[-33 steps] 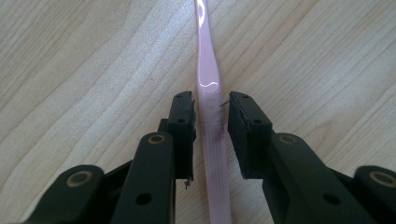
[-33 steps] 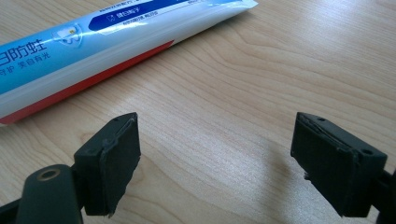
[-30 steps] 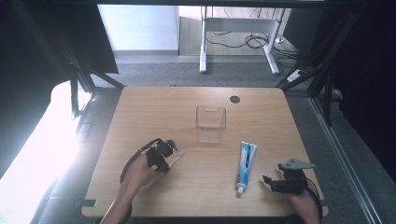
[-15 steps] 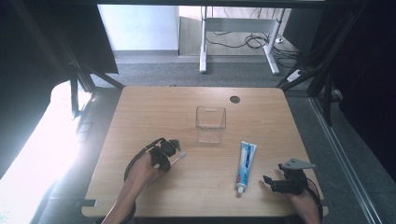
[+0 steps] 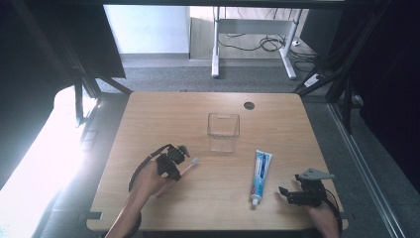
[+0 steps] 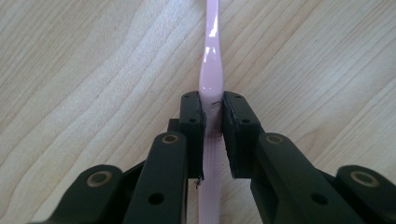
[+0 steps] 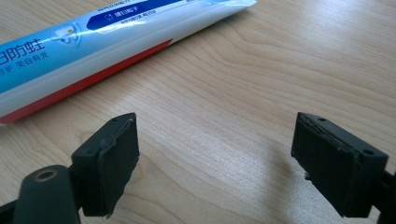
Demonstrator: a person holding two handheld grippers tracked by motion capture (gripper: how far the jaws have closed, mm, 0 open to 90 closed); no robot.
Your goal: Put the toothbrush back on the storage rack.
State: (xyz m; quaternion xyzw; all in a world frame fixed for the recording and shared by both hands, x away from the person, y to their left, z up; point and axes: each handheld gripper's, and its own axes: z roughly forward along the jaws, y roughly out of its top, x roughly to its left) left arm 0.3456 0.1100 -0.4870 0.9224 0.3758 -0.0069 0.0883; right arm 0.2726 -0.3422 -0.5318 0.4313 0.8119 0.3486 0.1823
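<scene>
The wooden table [image 5: 148, 124] bears a clear container [image 5: 223, 132] and toothpaste tube [image 5: 260, 170].

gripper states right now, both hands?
Left gripper: shut on the pink toothbrush, on its handle.
Right gripper: open, holding nothing, beside the toothpaste tube on the table.

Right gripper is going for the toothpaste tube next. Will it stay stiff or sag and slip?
The toothpaste tube looks full and flat-lying, so probably no rolling. Its skin is glossy, likely slippery and squashy under the open right gripper; grip mid-body.
</scene>
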